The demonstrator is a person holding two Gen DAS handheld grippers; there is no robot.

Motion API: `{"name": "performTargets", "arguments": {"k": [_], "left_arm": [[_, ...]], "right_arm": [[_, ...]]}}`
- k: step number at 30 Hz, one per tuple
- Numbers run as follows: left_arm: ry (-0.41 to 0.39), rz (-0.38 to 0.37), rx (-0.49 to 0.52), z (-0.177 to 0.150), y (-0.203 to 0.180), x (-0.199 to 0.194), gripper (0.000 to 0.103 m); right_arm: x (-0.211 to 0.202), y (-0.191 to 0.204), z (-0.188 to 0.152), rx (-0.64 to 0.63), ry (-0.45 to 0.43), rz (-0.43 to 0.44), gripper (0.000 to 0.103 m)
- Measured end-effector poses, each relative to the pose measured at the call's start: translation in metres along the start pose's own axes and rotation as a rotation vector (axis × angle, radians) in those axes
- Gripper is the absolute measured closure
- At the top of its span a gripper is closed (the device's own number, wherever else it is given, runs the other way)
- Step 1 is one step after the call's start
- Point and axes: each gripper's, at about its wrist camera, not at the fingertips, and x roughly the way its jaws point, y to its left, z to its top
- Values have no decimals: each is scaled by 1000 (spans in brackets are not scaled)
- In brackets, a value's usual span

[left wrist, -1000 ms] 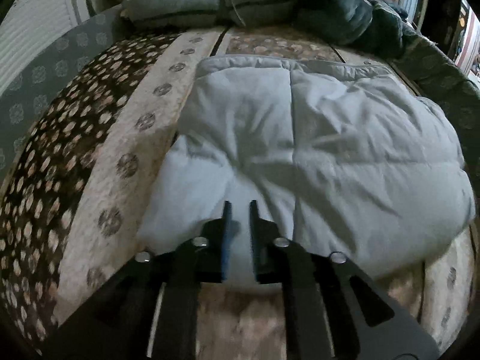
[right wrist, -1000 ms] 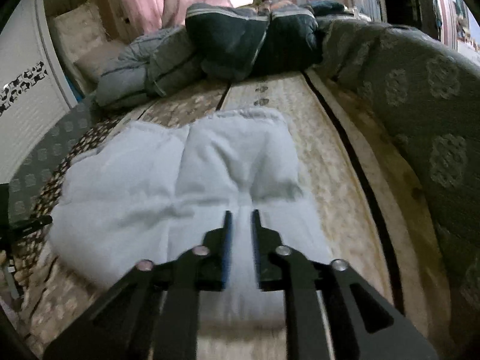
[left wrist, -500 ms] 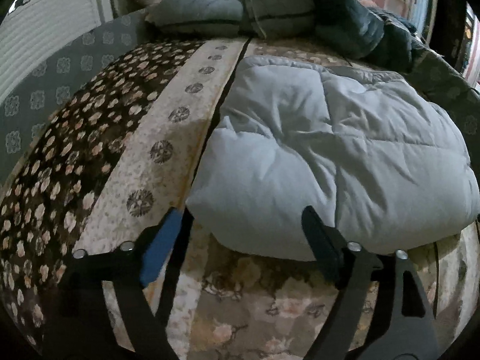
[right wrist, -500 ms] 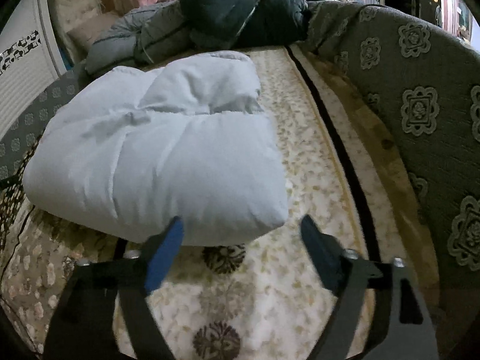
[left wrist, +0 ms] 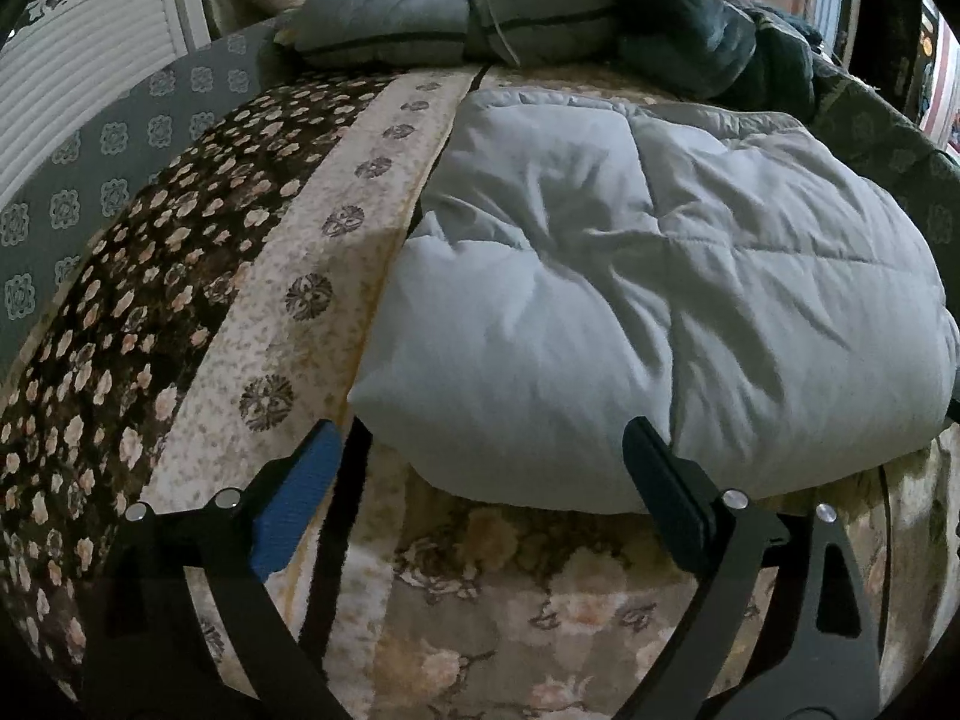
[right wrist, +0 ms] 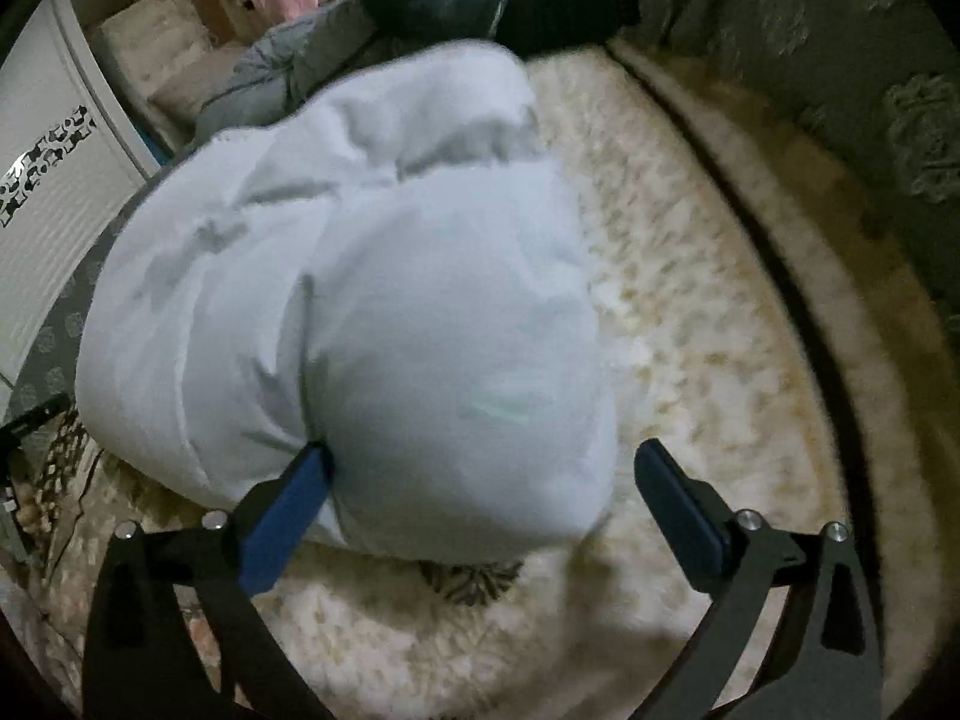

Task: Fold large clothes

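Note:
A pale blue-grey padded garment [left wrist: 648,300] lies folded into a thick bundle on the patterned bedspread [left wrist: 198,312]. My left gripper [left wrist: 477,438] stands at the bundle's near left edge. Its jaws are wide apart and still opening, and its pads [left wrist: 300,492] touch nothing. In the right wrist view the same garment [right wrist: 372,300] fills the middle. My right gripper [right wrist: 483,453] is low at its near right corner, jaws opening wide. That corner bulges between the fingers and the blue pad [right wrist: 288,516] rests against the fabric without pinching it.
A heap of dark grey and navy quilted clothes [left wrist: 540,18] lies at the back of the bed. A white slatted cabinet [left wrist: 78,96] stands to the left. A grey patterned upholstered side [right wrist: 870,90] runs along the right. The cream bedspread strip [right wrist: 690,330] lies beside the garment.
Both grippers went from nearly shut over the garment to wide open. The left one drew back to the bundle's near edge. The right one sank to the near right corner.

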Motion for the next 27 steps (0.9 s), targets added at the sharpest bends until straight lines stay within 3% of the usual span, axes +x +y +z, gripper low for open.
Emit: {"name": "performTargets", "arguments": {"k": [2, 4, 6, 9, 16, 20, 23, 27], "left_arm": [[-1, -3, 3, 0, -2, -1, 9], [0, -3, 12, 2, -7, 0, 9], [-1, -1, 23, 1, -10, -1, 9], [-9, 12, 34, 1, -12, -2, 9], [-21, -6, -21, 9, 4, -3, 8], [-43, -81, -72, 21, 10, 0, 5], [-46, -128, -57, 29, 3, 11, 3], [9, -63, -32, 22, 1, 46, 3]], "right_arm": [[7, 4, 4, -10, 11, 13, 2], [17, 6, 7, -5, 44, 59, 12], [22, 16, 9, -15, 60, 118, 51], [19, 43, 10, -125, 50, 13, 61], [20, 58, 7, -152, 51, -48, 62], [23, 70, 6, -159, 58, -66, 61], [20, 75, 3, -167, 70, -72, 61], [21, 80, 3, -177, 84, -78, 60]]}}
